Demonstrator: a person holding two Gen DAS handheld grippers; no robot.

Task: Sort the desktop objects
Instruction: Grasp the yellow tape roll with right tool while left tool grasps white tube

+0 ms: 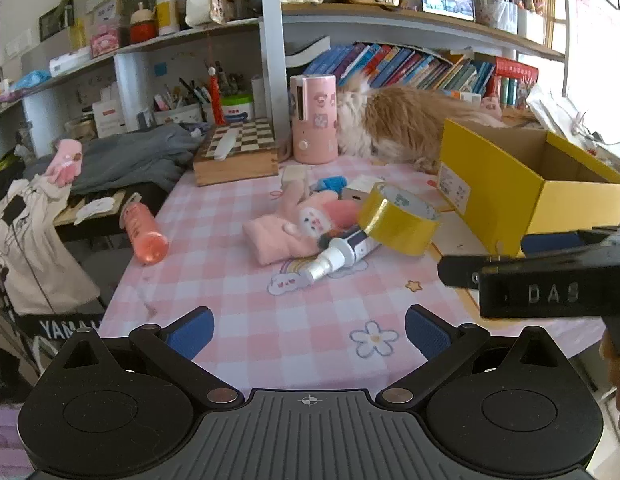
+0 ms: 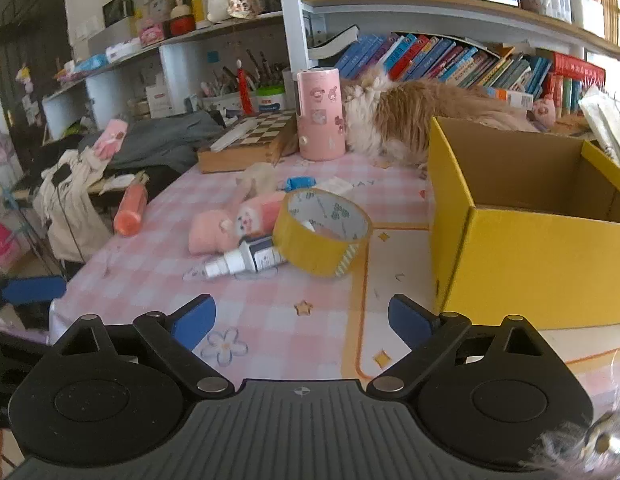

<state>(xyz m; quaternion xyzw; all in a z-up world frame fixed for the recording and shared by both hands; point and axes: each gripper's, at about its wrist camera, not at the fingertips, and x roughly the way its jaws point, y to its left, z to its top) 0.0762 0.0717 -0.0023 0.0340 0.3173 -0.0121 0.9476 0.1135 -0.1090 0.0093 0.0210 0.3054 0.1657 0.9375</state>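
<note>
Two grippers, both empty: left gripper (image 1: 309, 330) has its fingers spread wide over bare tablecloth, right gripper (image 2: 301, 320) likewise wide with nothing between the pads. No earlier view to compare, so nothing to say on jaw motion. The task pile sits mid-table: tape (image 2: 322, 232) tilted, leaning on the spray bottle (image 2: 245, 259), which lies flat and touches the plush (image 2: 233, 224); small blue and white bits lie behind them. Box (image 2: 530, 236) stands open at the table's right side, just beside the tape. Risks, as I read it: grab the tape and the bottle underneath likely rolls or shifts; pull the bottle first and the tape drops flat, possibly rolling off toward the front edge. An orange bottle (image 1: 145, 233) already hangs at the left edge, so one nudge probably tips it off. Cat (image 1: 406, 120) at the back edge, right behind the box, could move into the reach or bump the box mid-drop. Also, the grippers are close together; the right one shows in the left view, so crossing paths is a collision risk.
</note>
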